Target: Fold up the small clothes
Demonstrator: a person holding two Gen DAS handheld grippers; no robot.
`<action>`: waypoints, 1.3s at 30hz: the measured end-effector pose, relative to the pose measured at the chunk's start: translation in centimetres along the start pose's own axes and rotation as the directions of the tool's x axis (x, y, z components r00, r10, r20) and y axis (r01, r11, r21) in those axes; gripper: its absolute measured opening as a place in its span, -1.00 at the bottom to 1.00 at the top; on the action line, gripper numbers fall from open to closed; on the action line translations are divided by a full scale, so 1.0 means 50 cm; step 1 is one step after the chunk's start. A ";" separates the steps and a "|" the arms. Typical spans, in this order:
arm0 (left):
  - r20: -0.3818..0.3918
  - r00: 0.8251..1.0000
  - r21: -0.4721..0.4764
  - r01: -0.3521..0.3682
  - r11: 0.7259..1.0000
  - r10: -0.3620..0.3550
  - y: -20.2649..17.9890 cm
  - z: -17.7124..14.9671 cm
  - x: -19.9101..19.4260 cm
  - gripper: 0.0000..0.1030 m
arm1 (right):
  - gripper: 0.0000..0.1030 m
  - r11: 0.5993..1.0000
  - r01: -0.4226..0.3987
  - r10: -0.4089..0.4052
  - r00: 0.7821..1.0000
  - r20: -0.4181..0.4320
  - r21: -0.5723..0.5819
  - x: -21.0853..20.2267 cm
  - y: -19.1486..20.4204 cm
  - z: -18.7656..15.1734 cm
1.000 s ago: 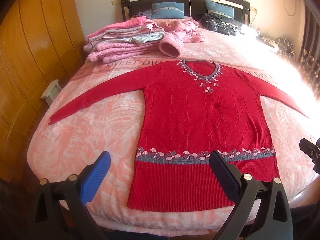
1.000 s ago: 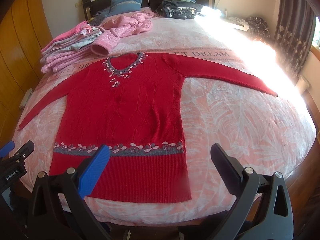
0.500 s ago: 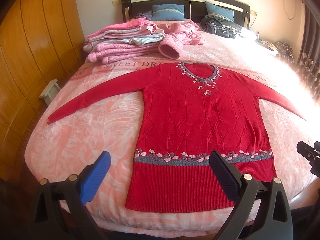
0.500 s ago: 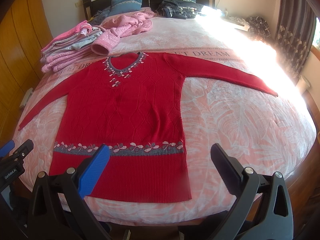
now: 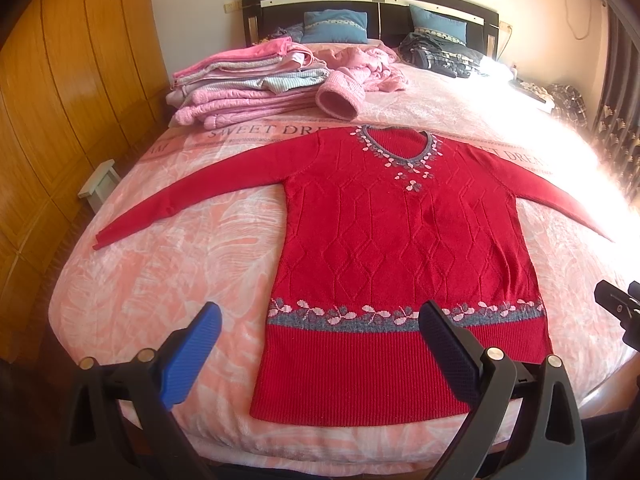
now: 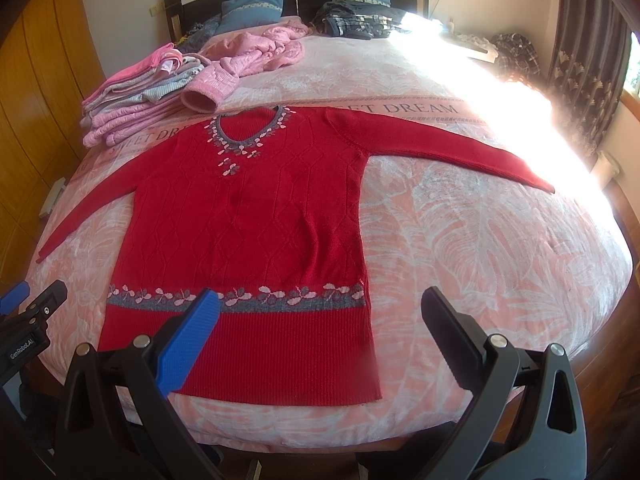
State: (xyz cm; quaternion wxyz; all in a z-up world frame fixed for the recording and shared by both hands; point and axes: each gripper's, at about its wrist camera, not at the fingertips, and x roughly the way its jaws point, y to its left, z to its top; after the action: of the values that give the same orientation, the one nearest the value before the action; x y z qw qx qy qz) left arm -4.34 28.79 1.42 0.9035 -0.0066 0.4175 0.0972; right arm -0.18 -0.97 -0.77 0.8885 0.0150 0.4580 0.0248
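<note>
A red knitted sweater [image 5: 400, 248] [image 6: 248, 232] lies flat and face up on the bed, both sleeves spread wide, with a grey flowered band near the hem and flowers around the neck. My left gripper [image 5: 320, 316] hovers open near the foot of the bed, over the hem's left part, with nothing between its fingers. Also open and empty, my right gripper [image 6: 320, 304] hangs by the hem's right corner. Each gripper shows at the edge of the other's view.
A stack of folded pink and grey clothes [image 5: 244, 84] [image 6: 136, 92] sits at the back left, with a loose pink garment [image 5: 360, 68] beside it. Dark clothes [image 5: 444, 52] and blue pillows lie at the headboard. A wooden wardrobe [image 5: 60, 100] lines the left.
Both grippers stay open. The left view has drifted slightly, so the sweater sits a little lower and leftward in it; the right view is almost unchanged.
</note>
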 end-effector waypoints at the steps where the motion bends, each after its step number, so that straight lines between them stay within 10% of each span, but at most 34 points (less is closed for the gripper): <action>1: 0.000 1.000 -0.001 0.001 1.000 -0.001 0.000 0.000 0.000 0.93 | 0.94 1.000 0.000 0.000 1.000 0.000 0.000 0.000 0.000 0.000; 26: -0.011 1.000 -0.022 0.029 0.999 -0.029 0.000 0.018 0.030 0.93 | 0.94 0.999 -0.028 0.028 1.000 -0.002 0.037 0.004 -0.031 0.020; 39: -0.097 0.995 -0.009 -0.021 1.000 0.020 -0.120 0.233 0.308 0.93 | 0.94 0.938 0.112 -0.053 0.982 -0.182 0.328 0.238 -0.394 0.238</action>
State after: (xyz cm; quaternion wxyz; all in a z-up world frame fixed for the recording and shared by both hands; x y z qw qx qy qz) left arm 15.26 26.59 -3.02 0.8810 -0.0115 0.4605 0.1081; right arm 17.01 -19.98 -4.51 0.8307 0.1452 0.5299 -0.0902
